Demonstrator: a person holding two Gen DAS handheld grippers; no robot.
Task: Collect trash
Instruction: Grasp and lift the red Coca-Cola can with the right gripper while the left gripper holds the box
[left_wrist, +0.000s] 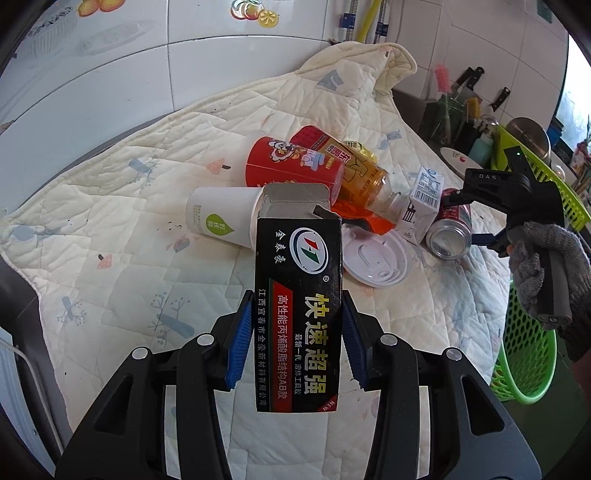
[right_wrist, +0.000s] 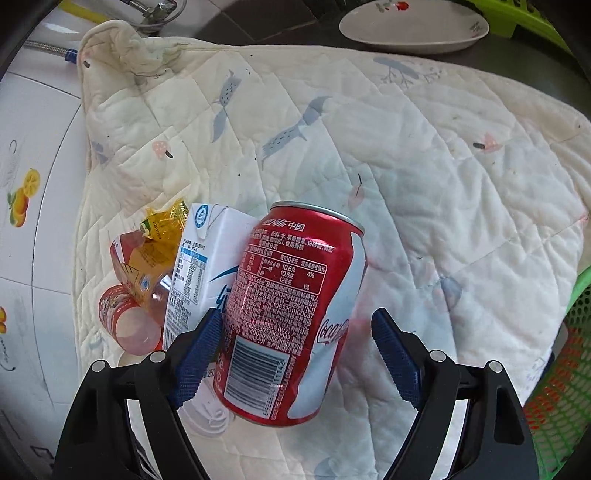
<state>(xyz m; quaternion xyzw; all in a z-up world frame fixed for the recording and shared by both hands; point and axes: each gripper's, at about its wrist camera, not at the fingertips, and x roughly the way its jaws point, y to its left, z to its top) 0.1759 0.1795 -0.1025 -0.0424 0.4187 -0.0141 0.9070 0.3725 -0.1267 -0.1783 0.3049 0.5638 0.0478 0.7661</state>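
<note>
- Glue box, black with an open top flap, is sitting pinched between the blue pads of the left gripper, both pads pressing its long sides, the box lifted clear of the quilted cloth.
- Right gripper is straddling the red cola can lying on the cloth at the right of the pile; its fingers are standing wide, the left pad touching or nearly touching the can, the right pad apart from it.
- Milk carton is leaning against the can's left side, so closing squarely on the can's middle is looking wise, keeping the left pad from snagging the carton.
- Thin can walls are likely denting under force, so a gentle, centred squeeze is probably serving best.
- Green basket is waiting at the near right edge, the likely drop for both items.
- Remaining pile, 2 cups, a yellow bottle and a white lid, is lying mid-cloth, still needing collection.
</note>
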